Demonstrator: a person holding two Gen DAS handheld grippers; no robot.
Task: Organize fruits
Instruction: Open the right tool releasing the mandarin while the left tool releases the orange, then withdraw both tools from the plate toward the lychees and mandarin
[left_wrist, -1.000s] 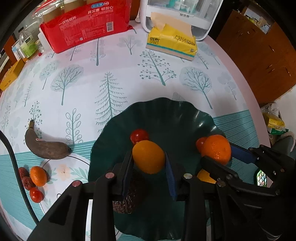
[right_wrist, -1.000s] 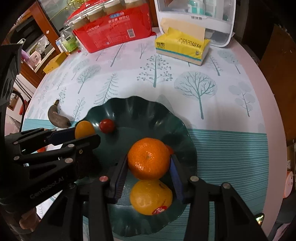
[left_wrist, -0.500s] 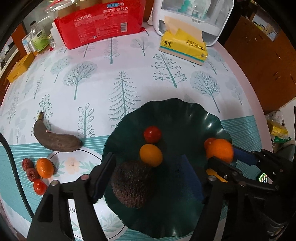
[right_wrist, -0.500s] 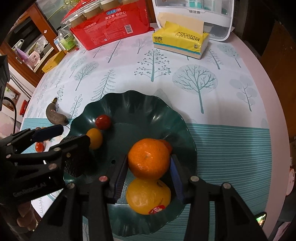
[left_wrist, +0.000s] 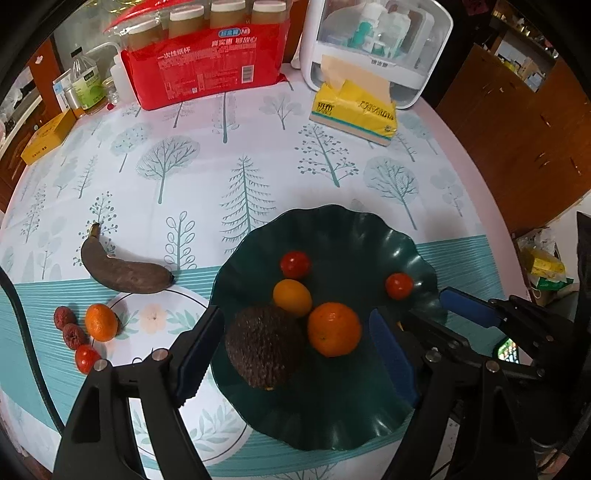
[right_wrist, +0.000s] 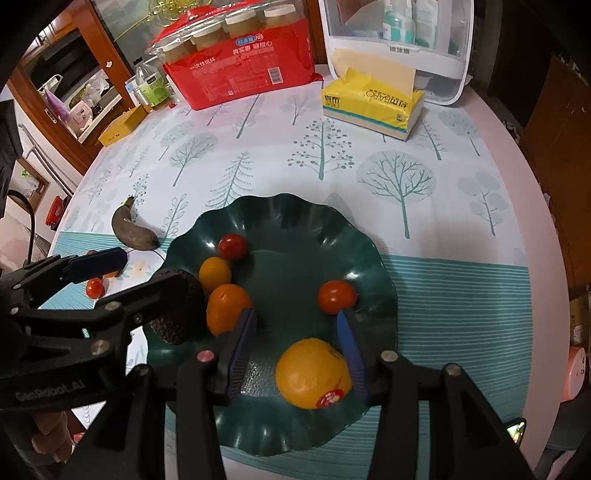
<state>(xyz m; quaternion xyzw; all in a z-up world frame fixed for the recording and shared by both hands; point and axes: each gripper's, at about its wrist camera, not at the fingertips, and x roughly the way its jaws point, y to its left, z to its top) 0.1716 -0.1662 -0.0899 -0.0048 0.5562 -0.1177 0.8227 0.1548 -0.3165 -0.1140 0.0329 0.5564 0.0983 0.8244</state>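
Note:
A dark green wavy plate (left_wrist: 343, 229) (right_wrist: 288, 210) holds an avocado (left_wrist: 264, 347), a tangerine (left_wrist: 334, 328) (right_wrist: 227, 308), a small yellow-orange fruit (left_wrist: 292, 297) (right_wrist: 215, 272), two cherry tomatoes (left_wrist: 295, 264) (left_wrist: 399, 285) and a large orange with a sticker (right_wrist: 313, 373). My left gripper (left_wrist: 295, 354) is open and empty above the avocado and tangerine. My right gripper (right_wrist: 295, 349) is open and empty above the large orange. A brown banana (left_wrist: 123, 271), a small tangerine (left_wrist: 101, 322), a cherry tomato (left_wrist: 86, 359) and red dates (left_wrist: 68, 326) lie left of the plate.
A white floral plate (left_wrist: 155, 317) lies partly under the green plate. At the back stand a red cup package (left_wrist: 210, 70), a yellow tissue pack (left_wrist: 354, 110), a white storage box (left_wrist: 376, 44), bottles (left_wrist: 86, 86) and a yellow box (left_wrist: 46, 136). The table edge curves along the right.
My left gripper opened and let go of the small yellow-orange fruit in the plate, then drew back. My right gripper opened and released the tangerine, which now lies beside the avocado.

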